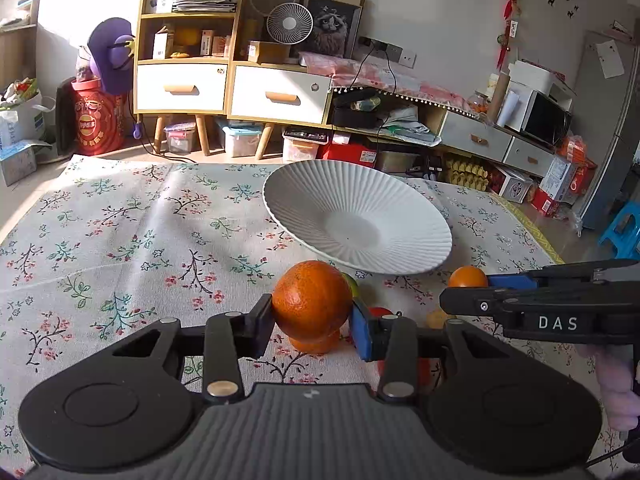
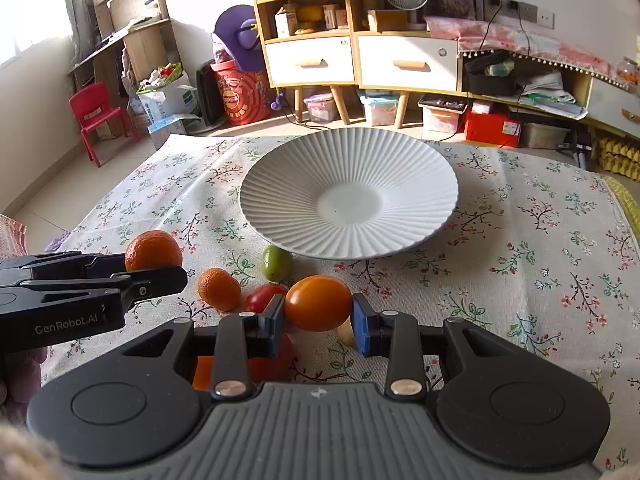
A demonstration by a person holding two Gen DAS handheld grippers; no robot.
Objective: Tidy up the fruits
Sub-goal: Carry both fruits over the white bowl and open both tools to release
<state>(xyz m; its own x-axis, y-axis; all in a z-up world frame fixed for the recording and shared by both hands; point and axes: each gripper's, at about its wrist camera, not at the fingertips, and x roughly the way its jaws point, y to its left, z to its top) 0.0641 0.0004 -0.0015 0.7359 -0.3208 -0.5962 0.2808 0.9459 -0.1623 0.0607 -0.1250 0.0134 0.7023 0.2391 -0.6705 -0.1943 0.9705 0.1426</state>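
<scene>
- The left gripper (image 1: 312, 322) fills the bottom of its own view, its jaws clamped on an orange (image 1: 312, 300) with a pebbly skin, one pad on each side.
- This orange is lifted clear of the cloth; a second orange fruit (image 1: 316, 343) lies on the cloth right below it, partly hidden.
- The right gripper (image 2: 319, 322) likewise fills the bottom of its view, jaws pressed on a smooth orange tomato (image 2: 318, 302) (glossy, oval).
- In the left view the right gripper comes in from the right edge, the same tomato at its tips, and part of a hand (image 1: 614, 384) shows beneath it.
- A floral cloth (image 2: 520, 240) covers the table.
- A white ribbed plate (image 2: 304, 168) sits on the cloth beyond both grippers, with no fruit on it.
- Between the grippers and the plate lie loose fruits: a small mandarin (image 2: 219, 289), a red tomato (image 2: 262, 296) beside it, and a green fruit (image 2: 276, 263) just at the plate's near rim.
- A pale fruit (image 2: 346, 334) peeks out under the held tomato (too hidden to tell what it is).
- Behind the table stand wooden shelves (image 1: 188, 36) with drawers, a small fan (image 1: 289, 23) and a red chair (image 2: 98, 120).
</scene>
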